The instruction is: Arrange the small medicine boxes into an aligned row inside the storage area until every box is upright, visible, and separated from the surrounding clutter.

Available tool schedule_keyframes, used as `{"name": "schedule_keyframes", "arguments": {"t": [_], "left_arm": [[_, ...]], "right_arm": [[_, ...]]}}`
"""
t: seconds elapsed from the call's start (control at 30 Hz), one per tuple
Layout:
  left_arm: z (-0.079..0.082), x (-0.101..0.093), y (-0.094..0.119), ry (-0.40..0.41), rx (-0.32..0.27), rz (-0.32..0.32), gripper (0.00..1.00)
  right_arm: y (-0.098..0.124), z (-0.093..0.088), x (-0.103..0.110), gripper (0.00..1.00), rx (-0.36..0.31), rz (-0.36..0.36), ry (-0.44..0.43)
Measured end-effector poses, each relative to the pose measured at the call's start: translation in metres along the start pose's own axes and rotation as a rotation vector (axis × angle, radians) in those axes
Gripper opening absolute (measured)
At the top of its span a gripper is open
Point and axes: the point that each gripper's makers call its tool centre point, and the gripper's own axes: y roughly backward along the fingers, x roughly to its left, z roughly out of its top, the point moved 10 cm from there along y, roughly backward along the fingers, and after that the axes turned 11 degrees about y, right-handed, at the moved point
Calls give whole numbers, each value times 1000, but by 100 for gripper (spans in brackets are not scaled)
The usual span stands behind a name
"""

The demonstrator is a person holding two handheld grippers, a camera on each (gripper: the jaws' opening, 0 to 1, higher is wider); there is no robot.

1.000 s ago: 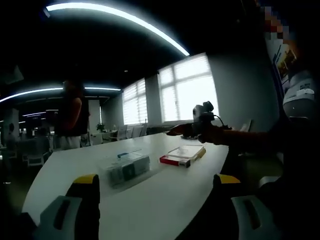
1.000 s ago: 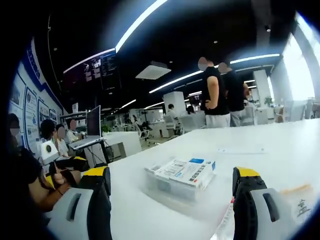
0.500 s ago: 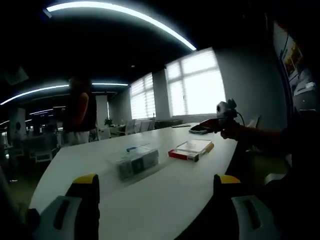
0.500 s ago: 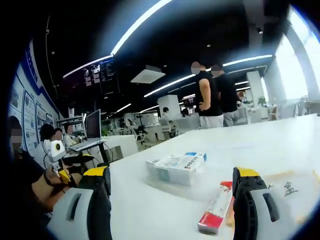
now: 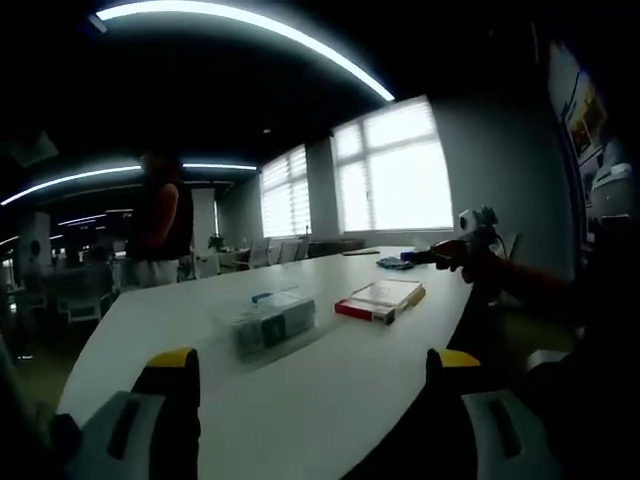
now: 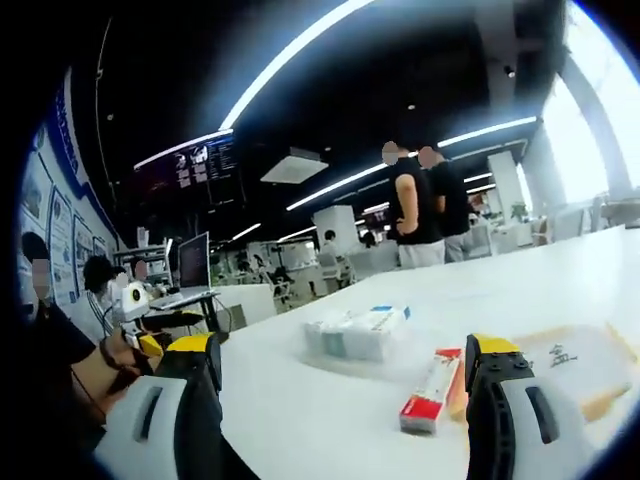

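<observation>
Dim office with a long white table (image 5: 330, 400) at lower centre. Medicine boxes (image 6: 358, 334), perhaps in clear wrap, lie mid-frame beside a red box (image 6: 428, 392). Left gripper (image 5: 311, 390) and right gripper (image 6: 343, 380) both gape, empty.

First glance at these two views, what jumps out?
The white table with a clear plastic container of medicine boxes at its middle, and beside it a red-edged box lying flat against a shallow tray. Both grippers are open and held back from the table edge, the right gripper aimed at the container. Two people stand beyond the table's far side under long ceiling light strips.
</observation>
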Motion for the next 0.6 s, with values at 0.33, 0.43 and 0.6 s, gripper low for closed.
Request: {"name": "schedule_keyframes", "arguments": {"t": [0.33, 0.43, 0.6], "left_arm": [[-3, -6, -3, 0, 7, -14, 93], [-4, -7, -3, 1, 10, -17, 93], [-3, -9, -3, 1, 8, -24, 93]], "right_arm": [[18, -12, 6, 100, 3, -37, 28], [24, -16, 6, 100, 1, -40, 11], [32, -18, 7, 100, -10, -45, -14]]}}
